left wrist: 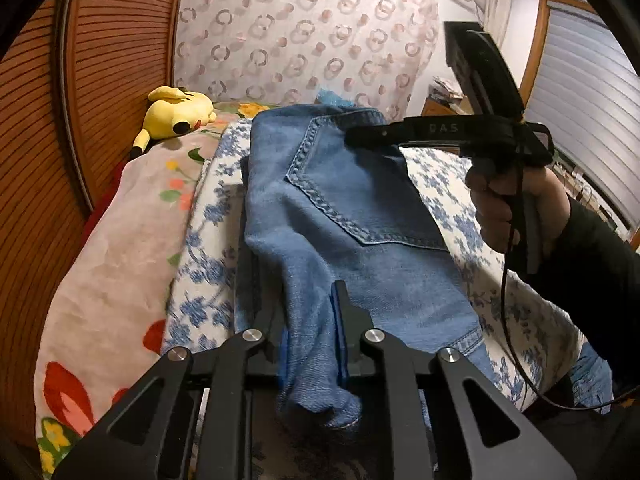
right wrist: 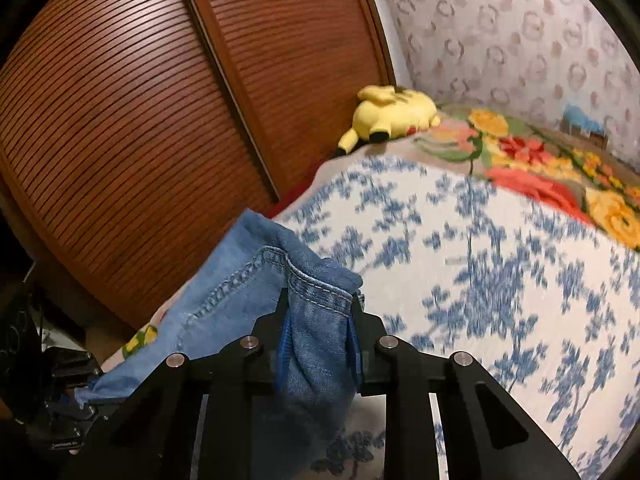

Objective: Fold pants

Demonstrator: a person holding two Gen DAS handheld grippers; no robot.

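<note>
A pair of light blue denim pants (left wrist: pixel 352 216) lies spread across a bed covered in a white sheet with blue flower print (left wrist: pixel 200 280), held at two points. The left gripper (left wrist: pixel 312 344) is clamped on a bunched fold of the denim at the near edge, while the right gripper (right wrist: pixel 318 340), also seen from the left wrist camera, is closed on a stitched hem at the far end. A yellow plush toy (left wrist: pixel 176 112) rests on a pink floral blanket (left wrist: pixel 120 248) beside a brown slatted wardrobe door (left wrist: pixel 40 160).
</note>
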